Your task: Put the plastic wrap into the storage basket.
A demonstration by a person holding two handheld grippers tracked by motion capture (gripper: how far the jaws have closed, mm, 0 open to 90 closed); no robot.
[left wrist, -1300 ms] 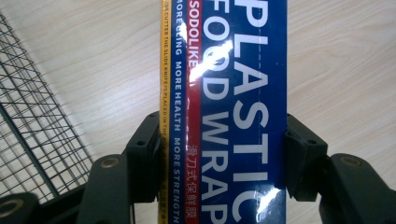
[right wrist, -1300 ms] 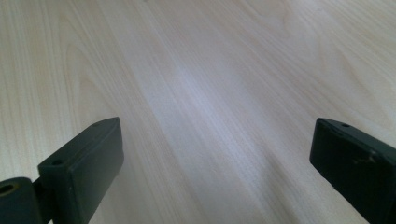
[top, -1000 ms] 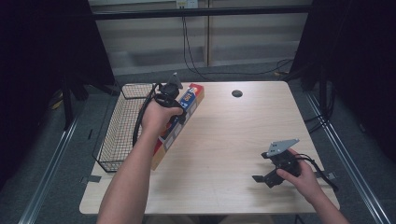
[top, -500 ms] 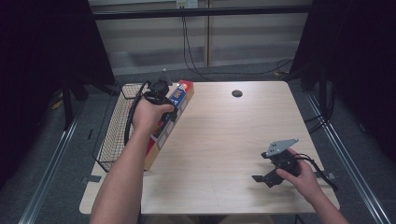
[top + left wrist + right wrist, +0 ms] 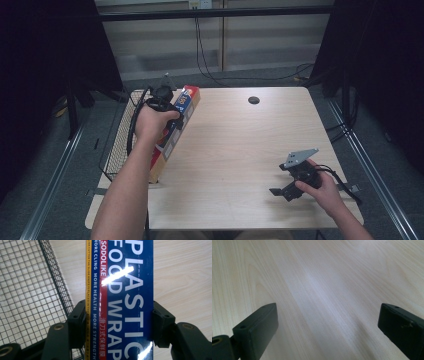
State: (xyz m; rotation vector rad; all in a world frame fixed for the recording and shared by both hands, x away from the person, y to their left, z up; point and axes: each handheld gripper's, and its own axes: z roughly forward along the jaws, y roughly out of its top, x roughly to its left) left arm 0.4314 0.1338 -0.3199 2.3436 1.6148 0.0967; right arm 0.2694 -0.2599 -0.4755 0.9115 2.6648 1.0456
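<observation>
A long plastic-wrap box point(image 5: 186, 102), blue with a red and a yellow stripe, lies lengthwise along the table's left side, right beside a black wire basket point(image 5: 116, 145). My left gripper point(image 5: 174, 121) is shut across its width. In the left gripper view the box point(image 5: 125, 290) runs up between the two black jaws, and both pads press its long sides. My right gripper point(image 5: 284, 191) rests low on the table at the front right, held by a hand. Its jaws stand wide apart in the right gripper view point(image 5: 328, 321), with bare wood between them.
The wire basket point(image 5: 27, 290) hangs at the table's left edge, its rim close to the box. A round dark cable hole point(image 5: 253, 100) sits at the far middle of the light wooden table point(image 5: 250, 150). Cables trail from both grippers.
My left hand has carried the box to the left, toward the wire basket, and slightly up. The right hand and its gripper have stayed where they were.
</observation>
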